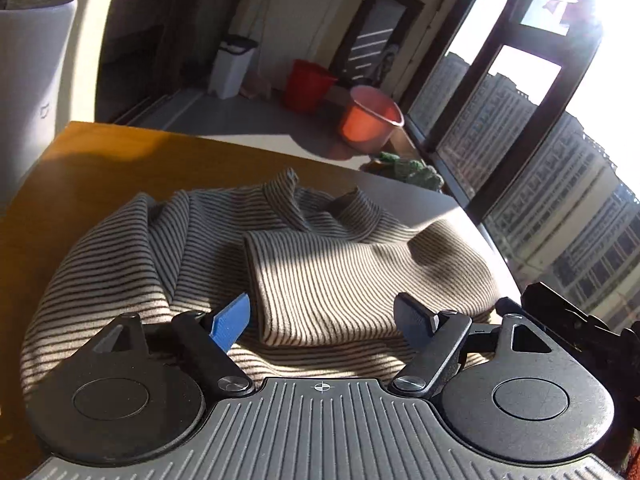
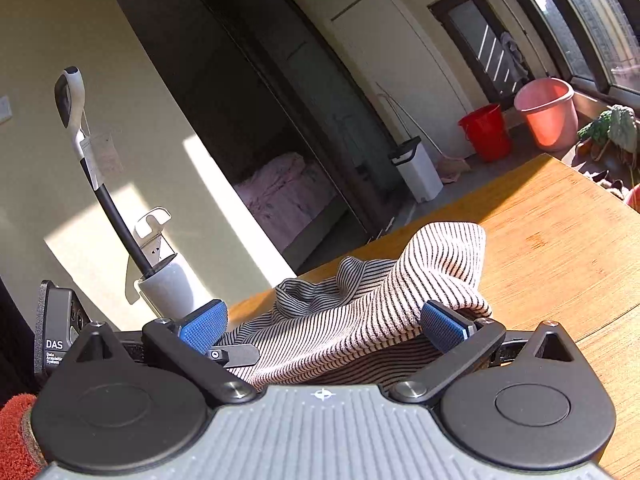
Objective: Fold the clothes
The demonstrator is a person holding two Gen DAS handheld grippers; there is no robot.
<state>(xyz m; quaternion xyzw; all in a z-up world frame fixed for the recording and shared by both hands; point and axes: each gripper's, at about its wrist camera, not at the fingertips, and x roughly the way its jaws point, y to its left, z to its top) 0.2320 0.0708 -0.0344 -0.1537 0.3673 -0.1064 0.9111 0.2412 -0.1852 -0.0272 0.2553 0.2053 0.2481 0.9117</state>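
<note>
A beige garment with thin black stripes (image 1: 320, 264) lies bunched on a wooden table (image 1: 96, 168), with one part folded over its middle. My left gripper (image 1: 324, 320) is open just above the garment's near edge, its blue-padded fingers (image 1: 230, 322) either side of the folded part, holding nothing. In the right wrist view the same striped garment (image 2: 360, 304) lies heaped between and beyond the fingers. My right gripper (image 2: 324, 328) is open, the cloth lying loose between its blue pads (image 2: 202, 326).
The table (image 2: 560, 248) stretches right of the garment. Beyond its far edge stand a red bucket (image 1: 308, 84), a pink bucket (image 1: 370, 118) and a white bin (image 1: 232, 66) on the floor. A grey cylinder (image 1: 28, 80) stands left. Large windows (image 1: 520, 140) are on the right.
</note>
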